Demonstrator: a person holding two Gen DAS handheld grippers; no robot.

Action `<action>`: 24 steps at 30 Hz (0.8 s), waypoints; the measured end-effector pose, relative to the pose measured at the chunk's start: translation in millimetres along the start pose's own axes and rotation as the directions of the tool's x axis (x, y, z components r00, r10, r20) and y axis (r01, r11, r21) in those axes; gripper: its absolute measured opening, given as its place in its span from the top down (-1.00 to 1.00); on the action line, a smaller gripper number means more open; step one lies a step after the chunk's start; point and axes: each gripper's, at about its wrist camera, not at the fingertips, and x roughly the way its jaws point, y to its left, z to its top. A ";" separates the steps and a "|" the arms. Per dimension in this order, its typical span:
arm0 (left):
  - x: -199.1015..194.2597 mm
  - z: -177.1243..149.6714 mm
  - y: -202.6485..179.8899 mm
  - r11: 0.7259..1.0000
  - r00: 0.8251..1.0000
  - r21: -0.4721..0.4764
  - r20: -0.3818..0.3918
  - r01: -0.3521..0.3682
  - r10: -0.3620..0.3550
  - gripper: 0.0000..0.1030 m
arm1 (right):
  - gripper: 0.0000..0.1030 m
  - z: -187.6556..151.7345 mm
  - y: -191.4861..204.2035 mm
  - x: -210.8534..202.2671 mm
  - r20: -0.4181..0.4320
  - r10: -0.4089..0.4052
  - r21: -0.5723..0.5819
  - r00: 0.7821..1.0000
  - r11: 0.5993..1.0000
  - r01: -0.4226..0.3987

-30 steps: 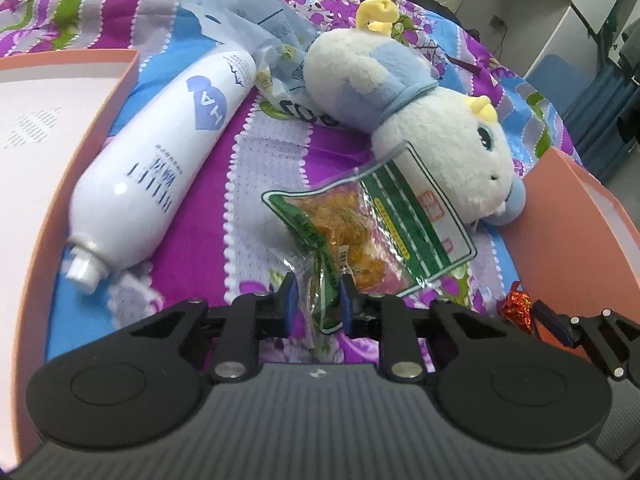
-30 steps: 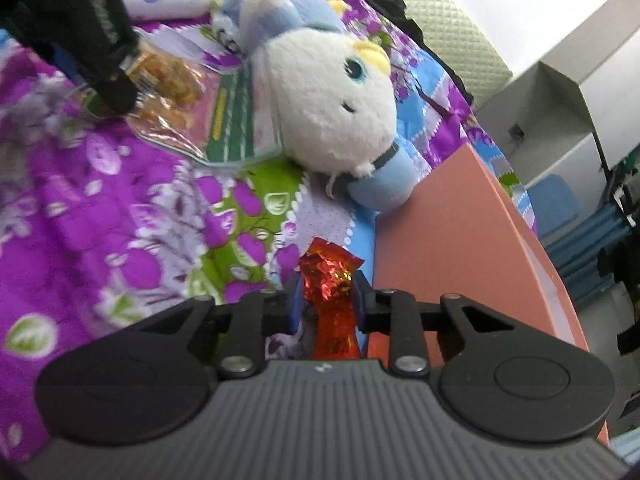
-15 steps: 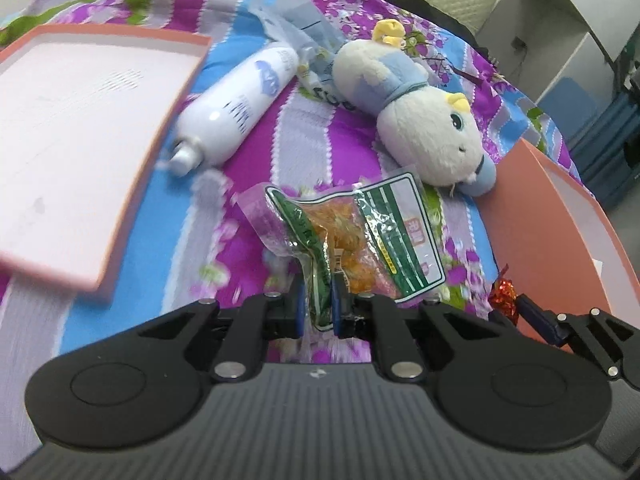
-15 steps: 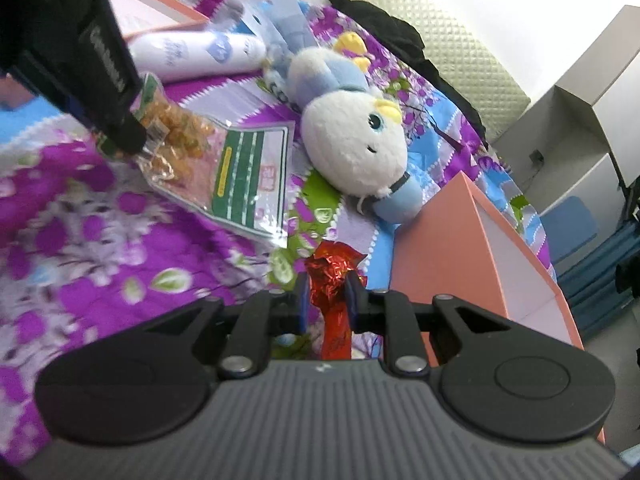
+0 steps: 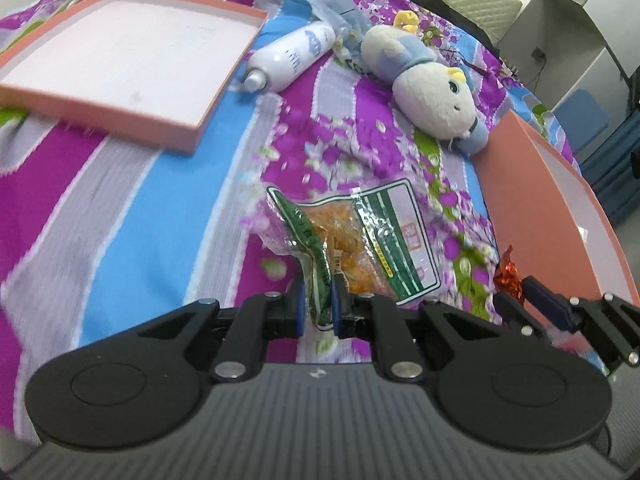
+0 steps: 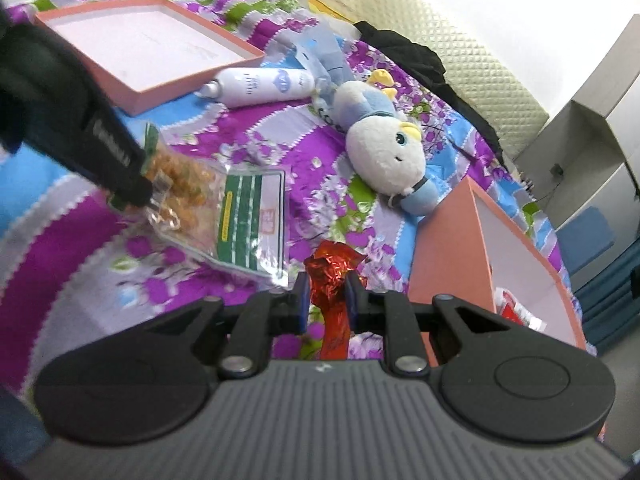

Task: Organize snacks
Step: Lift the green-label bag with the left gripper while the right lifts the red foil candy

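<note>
We now see far more of the bedspread [image 5: 120, 220] and the whole lid [image 5: 120, 52] than a second ago. Our left gripper [image 5: 318, 308], its jaws having just tightened, clamps the snack bag [image 5: 360, 248], now lifted off the bedspread. Our right gripper [image 6: 325, 300] pinches the red candy [image 6: 332, 276] beside the box [image 6: 448, 248].

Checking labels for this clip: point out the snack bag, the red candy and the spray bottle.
snack bag [image 5: 360, 252], left wrist view, orange contents
red candy [image 6: 334, 270], right wrist view, foil top
spray bottle [image 5: 294, 56], left wrist view, white body
</note>
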 end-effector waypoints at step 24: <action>-30.4 -36.5 16.9 0.976 0.992 0.197 -0.099 0.092 -0.074 -0.46 | 0.22 -34.6 -15.6 1.5 -0.016 0.347 0.273 0.938 0.903 -0.330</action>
